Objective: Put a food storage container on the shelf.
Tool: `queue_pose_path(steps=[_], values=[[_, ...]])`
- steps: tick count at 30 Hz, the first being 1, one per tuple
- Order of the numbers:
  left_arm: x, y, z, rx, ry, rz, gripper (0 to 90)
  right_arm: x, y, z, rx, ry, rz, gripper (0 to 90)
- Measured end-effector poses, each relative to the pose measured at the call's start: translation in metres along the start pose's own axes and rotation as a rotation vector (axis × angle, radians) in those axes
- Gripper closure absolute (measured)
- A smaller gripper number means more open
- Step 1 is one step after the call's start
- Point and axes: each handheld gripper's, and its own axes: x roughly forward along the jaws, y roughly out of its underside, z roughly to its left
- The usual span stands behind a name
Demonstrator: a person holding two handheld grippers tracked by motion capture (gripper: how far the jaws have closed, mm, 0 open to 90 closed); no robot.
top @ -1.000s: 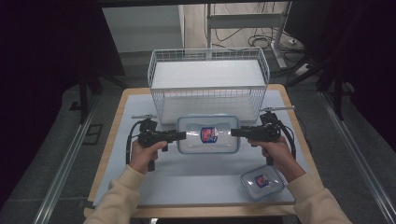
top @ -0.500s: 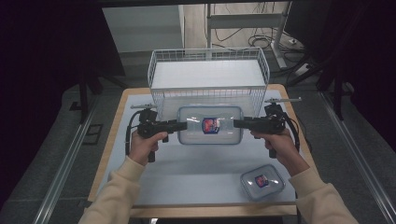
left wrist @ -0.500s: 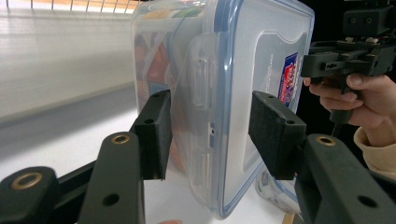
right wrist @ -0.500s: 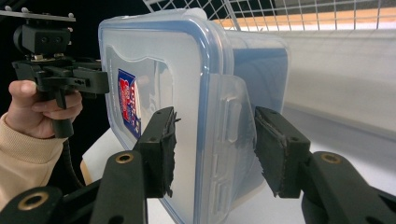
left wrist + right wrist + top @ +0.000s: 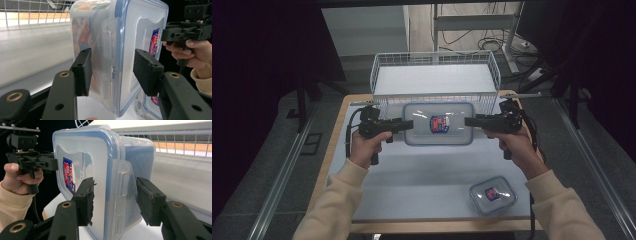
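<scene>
A large clear food container (image 5: 438, 123) with a blue-rimmed lid and a red-blue label hangs level above the table, just in front of the wire basket. My left gripper (image 5: 408, 124) is shut on its left end and my right gripper (image 5: 469, 121) on its right end. In the left gripper view the pads clamp the container (image 5: 125, 37) from base and lid beside a side latch. The right gripper view has the same grip on the container (image 5: 82, 152), with the left gripper (image 5: 55, 163) beyond it.
A white wire basket (image 5: 435, 80) stands open at the table's far edge, right behind the held container. A smaller lidded container (image 5: 492, 195) sits near the front right corner of the grey mat (image 5: 422, 175). Dark floor and rails flank the table.
Both grippers have risen together with the large container between them, carrying it off the mat and closer to the basket's front wall. The small container has stayed put.
</scene>
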Motion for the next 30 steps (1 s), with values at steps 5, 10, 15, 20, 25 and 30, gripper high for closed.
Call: queue_pose_path(steps=[5, 10, 15, 20, 25, 30], values=[[-0.001, -0.007, -0.002, 0.013, -0.003, -0.009, 50.5, -0.002, -0.007, 0.001, -0.006, -0.001, -0.008, 50.0], [-0.002, -0.013, -0.003, 0.018, -0.002, -0.015, 50.5, -0.003, -0.012, 0.001, -0.012, 0.0, -0.022, 49.8], [-0.002, -0.02, -0.005, 0.027, -0.001, -0.018, 50.5, -0.004, -0.018, 0.002, -0.021, 0.001, -0.028, 49.8], [-0.004, -0.03, -0.008, 0.042, -0.006, -0.028, 50.5, -0.007, -0.027, 0.003, -0.026, 0.0, -0.04, 49.9], [-0.006, -0.042, -0.012, 0.057, -0.013, -0.039, 50.5, -0.009, -0.038, 0.003, -0.03, -0.004, -0.051, 49.8], [-0.009, -0.053, -0.015, 0.075, -0.017, -0.051, 50.4, -0.011, -0.048, 0.005, -0.034, -0.006, -0.065, 49.8]])
